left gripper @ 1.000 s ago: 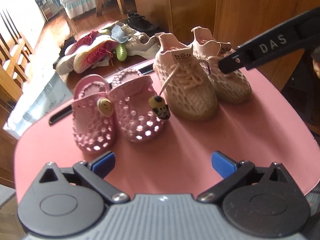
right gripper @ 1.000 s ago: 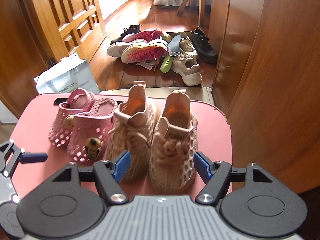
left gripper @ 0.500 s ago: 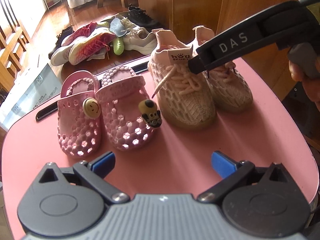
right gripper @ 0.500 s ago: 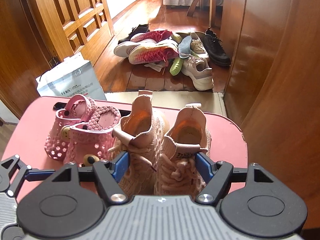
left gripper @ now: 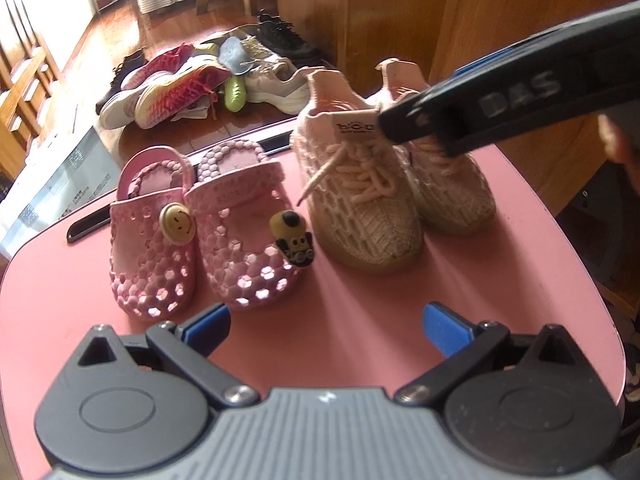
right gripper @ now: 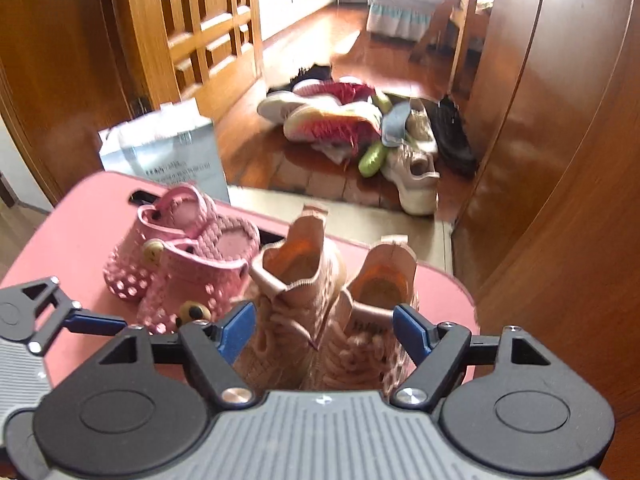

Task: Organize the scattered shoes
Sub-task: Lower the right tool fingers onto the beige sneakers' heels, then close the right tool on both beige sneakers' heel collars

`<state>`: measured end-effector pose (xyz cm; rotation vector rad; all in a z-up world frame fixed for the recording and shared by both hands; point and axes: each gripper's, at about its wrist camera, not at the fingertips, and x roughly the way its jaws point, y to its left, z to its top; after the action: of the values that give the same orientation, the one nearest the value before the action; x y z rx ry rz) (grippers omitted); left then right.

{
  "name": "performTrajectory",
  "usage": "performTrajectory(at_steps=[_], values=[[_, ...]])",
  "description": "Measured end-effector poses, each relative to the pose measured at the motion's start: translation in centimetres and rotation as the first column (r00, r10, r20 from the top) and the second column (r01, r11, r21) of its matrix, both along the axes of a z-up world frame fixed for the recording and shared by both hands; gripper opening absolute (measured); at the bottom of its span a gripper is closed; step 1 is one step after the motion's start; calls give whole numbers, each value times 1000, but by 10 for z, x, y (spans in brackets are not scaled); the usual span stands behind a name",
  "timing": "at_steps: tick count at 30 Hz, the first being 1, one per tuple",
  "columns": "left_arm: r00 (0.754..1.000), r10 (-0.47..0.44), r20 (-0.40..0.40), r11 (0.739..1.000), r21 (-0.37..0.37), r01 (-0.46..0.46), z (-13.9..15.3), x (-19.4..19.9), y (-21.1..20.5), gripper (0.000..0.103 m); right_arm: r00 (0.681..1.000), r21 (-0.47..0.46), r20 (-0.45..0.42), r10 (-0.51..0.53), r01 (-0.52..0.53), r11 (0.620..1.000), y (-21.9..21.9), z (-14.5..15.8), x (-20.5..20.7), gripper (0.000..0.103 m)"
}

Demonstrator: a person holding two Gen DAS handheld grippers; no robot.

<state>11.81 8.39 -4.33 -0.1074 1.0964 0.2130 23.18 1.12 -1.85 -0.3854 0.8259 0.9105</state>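
Knit sneakers (left gripper: pixel 394 184): pair side by side on the pink table (left gripper: pixel 360 320), toes towards me.
Right gripper (right gripper: pixel 324 330): wide open, astride both sneakers' laces; contact is hard to judge through the blur.
Clogs (left gripper: pixel 204 224): pink pair just beside the sneakers.
Left gripper (left gripper: pixel 326 326): open, empty, over bare tabletop.
Shoe pile (right gripper: pixel 360 132): floor beyond.

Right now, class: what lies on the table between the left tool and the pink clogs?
Nothing: in the left wrist view, only bare pink table separates the open left tool from the toes of the pink clogs.
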Motion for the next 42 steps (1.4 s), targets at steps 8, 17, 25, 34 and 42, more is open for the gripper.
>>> performTrajectory(at_steps=[8,17,25,34,42], values=[[999,44,-23,999,2,-44,-4,9,12,103,1000,-17,23,12,-12,1000,25,-17,3,77],[999,34,-42,999,-5,-34,-8,12,9,103,1000,-48,-10,6,-7,999,36,-38,7,62],[999,-14,-45,1000,4,14,-11,10,-1,103,969,-27,-155,-193,191,981,33,-37,19,40],[994,-96,-44,995,-12,96,-22,2,-6,103,873,-55,-261,-412,413,909,13,-32,4,38],[980,-192,-48,981,16,192,-24,-12,-17,103,728,-94,-376,-574,586,805,-11,-28,-20,38]])
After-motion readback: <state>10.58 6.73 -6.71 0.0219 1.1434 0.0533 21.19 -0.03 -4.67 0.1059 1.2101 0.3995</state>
